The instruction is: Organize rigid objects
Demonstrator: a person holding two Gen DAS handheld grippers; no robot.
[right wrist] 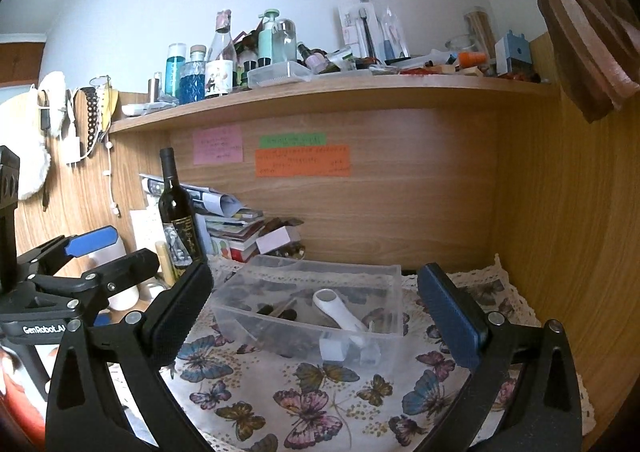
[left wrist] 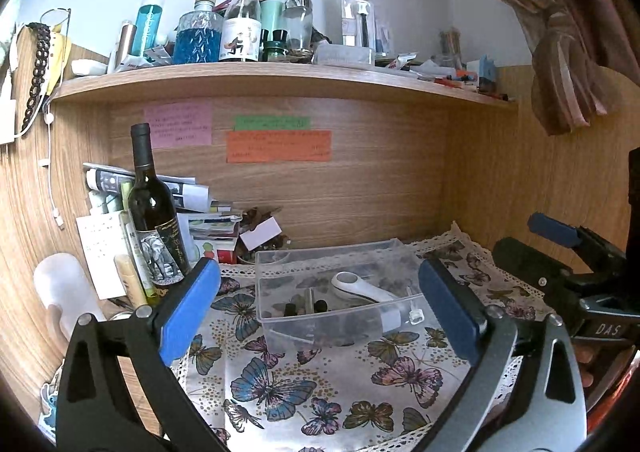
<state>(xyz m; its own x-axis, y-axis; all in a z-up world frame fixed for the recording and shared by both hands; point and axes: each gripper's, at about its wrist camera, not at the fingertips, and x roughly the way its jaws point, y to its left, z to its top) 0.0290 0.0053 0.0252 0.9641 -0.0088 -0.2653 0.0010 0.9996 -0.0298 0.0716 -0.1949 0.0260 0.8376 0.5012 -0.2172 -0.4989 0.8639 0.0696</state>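
A clear plastic bin [left wrist: 280,326] [right wrist: 384,276] stands on the butterfly cloth [left wrist: 320,392] [right wrist: 320,392] in the desk nook. Inside lie a white handled tool [left wrist: 360,288] [right wrist: 338,310], small dark bottles [left wrist: 304,308] [right wrist: 280,311] and a small clear piece [left wrist: 415,314]. My left gripper [left wrist: 320,300] is open and empty, a little before the bin. My right gripper [right wrist: 316,312] is open and empty, also in front of the bin. Each gripper shows at the edge of the other's view: right [left wrist: 560,252], left [right wrist: 92,256].
A dark wine bottle [left wrist: 154,211] [right wrist: 178,211] stands left of the bin beside stacked papers and books [left wrist: 200,211] [right wrist: 232,219]. A white bottle [left wrist: 66,292] is at the far left. The shelf [left wrist: 260,79] [right wrist: 340,91] above holds several bottles. Wooden walls enclose the nook.
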